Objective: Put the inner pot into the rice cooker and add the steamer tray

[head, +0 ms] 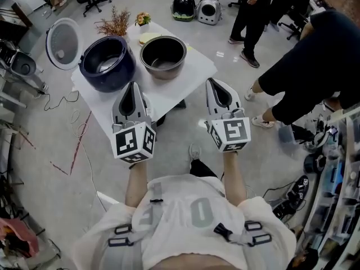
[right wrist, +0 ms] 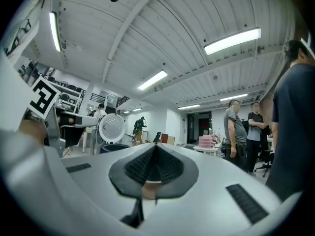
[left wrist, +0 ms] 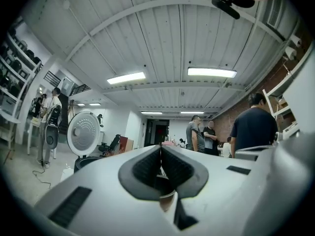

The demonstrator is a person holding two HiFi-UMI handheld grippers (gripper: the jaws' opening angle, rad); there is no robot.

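Left gripper [head: 133,86] and right gripper [head: 215,83] both clenched on nothing, near the front edge of the white table [head: 194,72], inner pot [head: 163,56] standing beside the open rice cooker [head: 107,76], pale disc [head: 147,37] behind the pot half hidden, unidentifiable.

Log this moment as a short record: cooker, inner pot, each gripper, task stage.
rice cooker: dark blue, lid open, on the white table, no pot inside
inner pot: upright on the table, beside the cooker on its right
left gripper: shut, empty
right gripper: shut, empty
task stage: pot not yet picked up
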